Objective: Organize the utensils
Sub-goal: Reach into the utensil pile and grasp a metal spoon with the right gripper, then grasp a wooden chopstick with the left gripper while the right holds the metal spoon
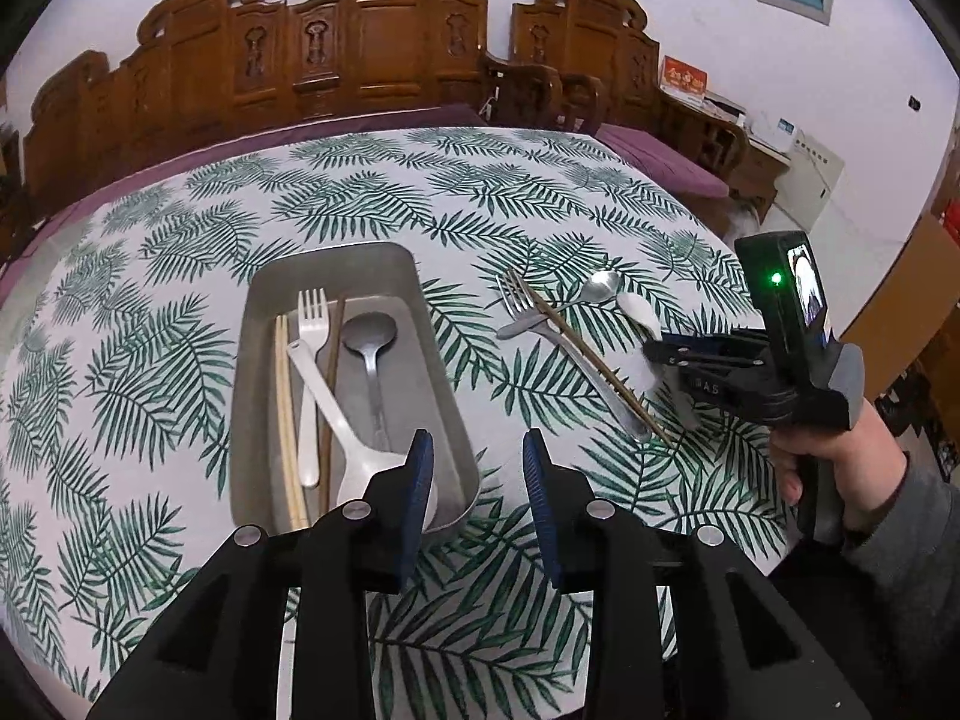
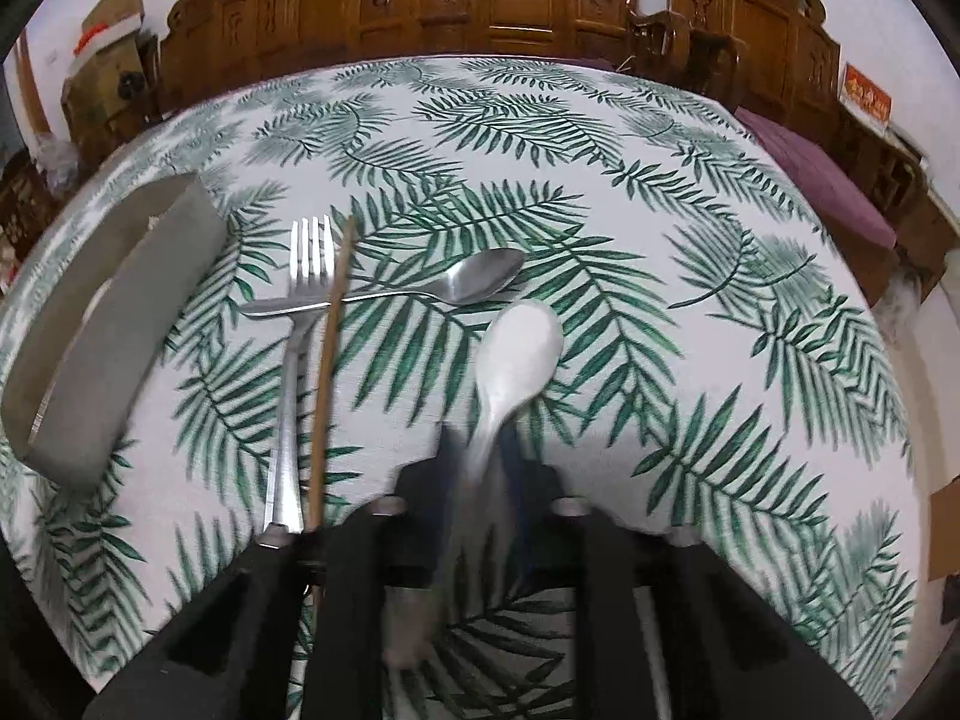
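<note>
Tray: grey rectangular metal tray (image 1: 441, 360) on the leaf-print tablecloth (image 1: 480, 192), just ahead and left of the left gripper (image 1: 477, 471); seen from the right gripper (image 2: 480, 450) it lies far to the left, its near end cut off by the frame edge.
Tray contents: white plastic fork (image 1: 312, 324), white ceramic soup spoon (image 1: 336, 414), steel spoon (image 1: 372, 348), pale bamboo chopstick pair (image 1: 287, 408), one dark brown chopstick (image 1: 331, 384).
Left gripper: jaws spread apart, nothing between the blue pads; its left finger hides part of the white soup spoon's bowl.
Right gripper: jaws pressed in on the handle of a second white ceramic spoon (image 2: 519, 348), bowl pointing forward; motion blur makes the exact contact hard to make out.
Loose utensils: steel fork (image 2: 297, 324), brown wooden chopstick (image 2: 330, 372) and steel tablespoon (image 2: 420, 291), ahead and left of the right gripper; the chopstick lies across the tablespoon's handle, and the fork crosses it too.
Hidden: fork and chopstick ends pass behind the right gripper body.
Person: a hand (image 1: 840, 456) in a grey sleeve grips the right gripper's handle.
</note>
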`<state>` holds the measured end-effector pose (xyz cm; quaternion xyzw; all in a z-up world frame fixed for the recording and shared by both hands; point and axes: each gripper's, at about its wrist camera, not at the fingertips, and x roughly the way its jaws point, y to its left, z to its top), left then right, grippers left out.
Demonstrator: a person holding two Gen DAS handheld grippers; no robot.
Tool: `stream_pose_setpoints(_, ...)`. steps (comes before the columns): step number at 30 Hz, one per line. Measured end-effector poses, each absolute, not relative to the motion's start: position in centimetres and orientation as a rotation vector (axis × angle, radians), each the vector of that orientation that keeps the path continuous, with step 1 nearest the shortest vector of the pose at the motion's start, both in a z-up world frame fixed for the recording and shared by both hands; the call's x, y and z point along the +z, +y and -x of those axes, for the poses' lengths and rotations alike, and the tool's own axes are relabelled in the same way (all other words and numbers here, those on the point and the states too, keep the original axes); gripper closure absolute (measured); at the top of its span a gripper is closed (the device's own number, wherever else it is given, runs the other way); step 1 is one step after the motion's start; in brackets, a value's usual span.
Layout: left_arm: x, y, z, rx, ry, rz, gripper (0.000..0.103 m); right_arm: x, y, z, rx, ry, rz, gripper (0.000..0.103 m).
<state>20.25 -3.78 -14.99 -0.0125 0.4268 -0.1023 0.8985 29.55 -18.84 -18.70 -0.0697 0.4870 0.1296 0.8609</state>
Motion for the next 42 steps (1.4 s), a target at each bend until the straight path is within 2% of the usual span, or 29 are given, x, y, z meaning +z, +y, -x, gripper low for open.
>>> stream_pose_setpoints(16, -17.0, -11.6, -26.4, -0.267, 0.941, -0.033, 0.074, -18.1, -24.4, -32.5, 0.268, 1.010, 0.056, 0.094)
stream_pose_setpoints(20, -18.1, -13.7, -27.9, -0.280, 0.959, -0.041, 0.081, -18.6, -25.4, -32.9, 0.244, 1.015, 0.063, 0.095)
stream_pose_setpoints(27, -20.3, -16.4, -30.0, -0.280, 0.999, -0.050, 0.086, -18.7, -26.6, -33.3, 0.234, 1.013, 0.011, 0.094)
stream_pose_setpoints(42, -22.9, -16.5, -32.8, -0.208, 1.068, -0.060, 0.087, -18.4, -25.8, -33.2, 0.261, 1.006, 0.004, 0.094)
